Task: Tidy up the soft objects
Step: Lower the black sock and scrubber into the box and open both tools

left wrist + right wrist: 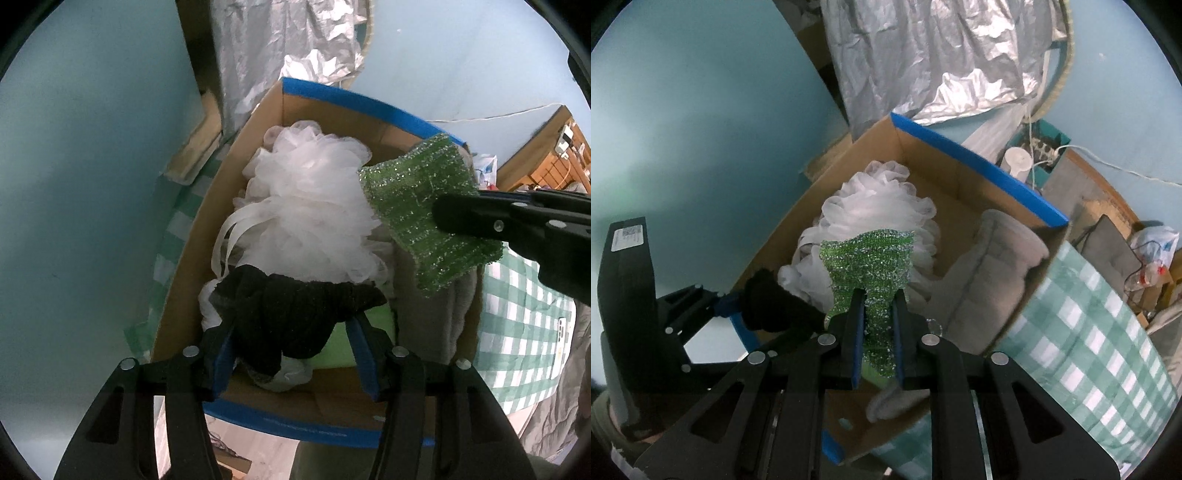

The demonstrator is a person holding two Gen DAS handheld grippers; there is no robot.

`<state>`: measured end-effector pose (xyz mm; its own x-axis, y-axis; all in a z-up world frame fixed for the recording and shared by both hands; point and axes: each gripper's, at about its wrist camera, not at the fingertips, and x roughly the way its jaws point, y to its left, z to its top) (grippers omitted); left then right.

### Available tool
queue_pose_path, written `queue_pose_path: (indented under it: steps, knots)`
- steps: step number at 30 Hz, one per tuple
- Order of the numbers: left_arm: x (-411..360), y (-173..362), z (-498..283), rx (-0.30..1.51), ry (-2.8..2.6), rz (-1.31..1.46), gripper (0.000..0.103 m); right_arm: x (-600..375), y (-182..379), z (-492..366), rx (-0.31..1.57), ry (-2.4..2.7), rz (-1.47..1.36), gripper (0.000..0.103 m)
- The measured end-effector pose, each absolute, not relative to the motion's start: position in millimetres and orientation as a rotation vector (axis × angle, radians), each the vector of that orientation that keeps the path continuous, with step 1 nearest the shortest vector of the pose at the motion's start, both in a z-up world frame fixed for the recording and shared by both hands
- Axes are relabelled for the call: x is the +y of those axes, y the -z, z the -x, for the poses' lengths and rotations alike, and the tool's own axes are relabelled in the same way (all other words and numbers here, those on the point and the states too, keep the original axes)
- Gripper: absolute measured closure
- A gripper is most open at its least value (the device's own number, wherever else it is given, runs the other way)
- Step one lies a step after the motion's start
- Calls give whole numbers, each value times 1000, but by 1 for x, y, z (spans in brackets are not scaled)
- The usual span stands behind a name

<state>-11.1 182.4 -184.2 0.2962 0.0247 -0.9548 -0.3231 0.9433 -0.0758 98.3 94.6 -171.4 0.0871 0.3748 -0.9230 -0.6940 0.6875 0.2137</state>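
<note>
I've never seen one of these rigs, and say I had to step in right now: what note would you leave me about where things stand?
Left gripper: holds a black cloth over the near end of the cardboard box.
Right gripper: clamped on a green sparkly scrubber, also above the box.
Already in the box: a white mesh pouf and a grey plush item.
Left to do: let the cloth and the scrubber go into the box. Whether other soft things wait elsewhere I cannot tell.

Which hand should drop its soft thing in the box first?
Probably left: the left gripper holds the black cloth low inside the cardboard box, while the right gripper's green scrubber hangs higher.
</note>
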Motion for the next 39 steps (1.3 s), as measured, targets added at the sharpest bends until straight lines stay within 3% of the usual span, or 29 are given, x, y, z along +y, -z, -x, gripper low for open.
queue_pose_path:
  steps: [3, 5, 7, 13, 24, 39]
  knots:
    - [186, 189, 11, 1272, -238, 281, 43, 100, 177, -99, 1260, -807, 319, 85]
    - [186, 190, 10, 1279, -235, 270, 41, 102, 177, -98, 1254, -804, 329, 79]
    - [185, 190, 11, 1281, -232, 266, 36, 103, 176, -97, 1248, -795, 336, 63]
    - [186, 177, 14, 1251, -231, 254, 22, 97, 167, -96, 1217, -764, 332, 51]
    - [183, 141, 18, 1189, -235, 249, 22, 71, 130, -91, 1168, -734, 270, 47]
    - [166, 63, 37, 1054, -252, 258, 13, 19, 62, -83, 1052, -645, 200, 33]
